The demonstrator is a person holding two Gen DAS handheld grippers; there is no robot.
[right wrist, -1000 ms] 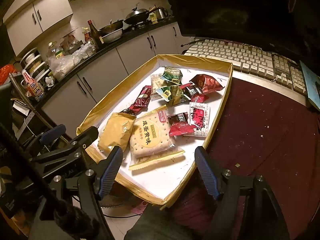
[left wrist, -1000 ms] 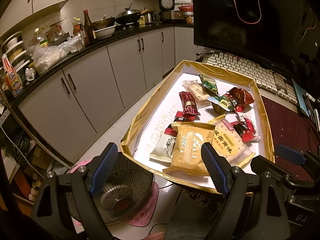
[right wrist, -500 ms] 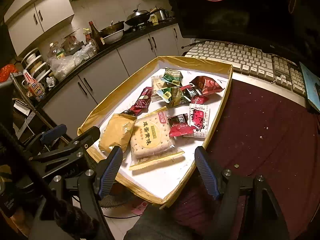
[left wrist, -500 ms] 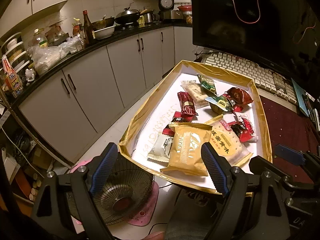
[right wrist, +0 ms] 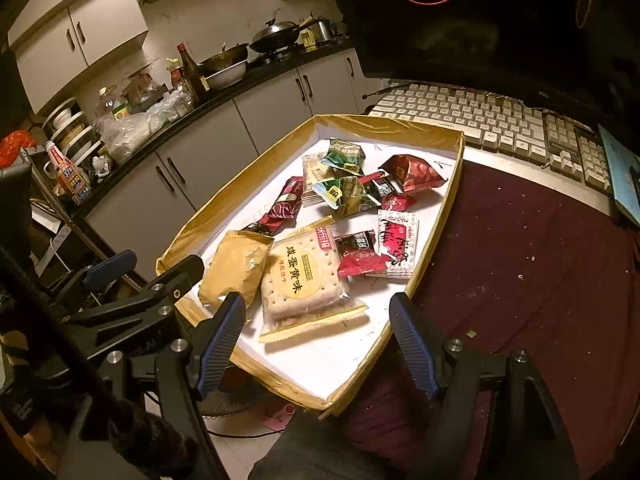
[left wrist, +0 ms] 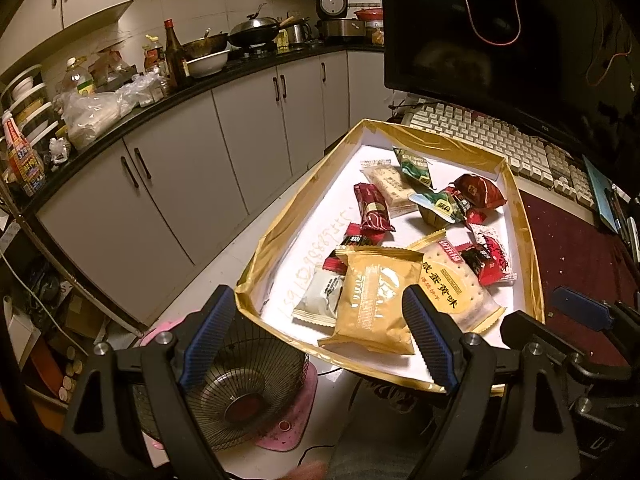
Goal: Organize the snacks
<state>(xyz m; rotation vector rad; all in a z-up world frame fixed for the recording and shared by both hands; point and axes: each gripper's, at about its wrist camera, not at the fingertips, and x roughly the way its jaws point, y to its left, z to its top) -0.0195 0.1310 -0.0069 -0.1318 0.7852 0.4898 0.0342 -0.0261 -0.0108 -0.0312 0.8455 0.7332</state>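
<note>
Nearest in both wrist views are the jaws themselves; the left gripper (left wrist: 316, 344) and the right gripper (right wrist: 316, 344) each hold their blue-padded jaws spread wide with nothing between them, and both hang short of the near rim of the shallow gold-edged white cardboard tray (right wrist: 436, 220), touching no packet; the tray sits at the left end of the dark red cloth-covered counter (right wrist: 540, 280), its near corner jutting past the edge over the floor, where a round wire-grilled fan on a pink base (left wrist: 244, 396) stands below.

Just inside the near rim lie the two largest snacks, side by side and touching; the plain tan foil packet (left wrist: 374, 306) is on the left and the clear square cracker pack with a round yellow label (right wrist: 302, 278) on the right; a small white sachet (left wrist: 322, 296) lies partly under the tan packet's left edge.

The relation that matters: the tan packet lies straight ahead of the left jaws, its long axis running near to far; the cracker pack lies ahead of the right jaws, centred between them; so each hand looks nearer to its own packet, and my judgement is that sorting has hardly begun.

Farther in, red and green wrappers lie in a loose, overlapping heap; beyond the tray's far rim stretches a beige keyboard (right wrist: 492, 120).
</note>
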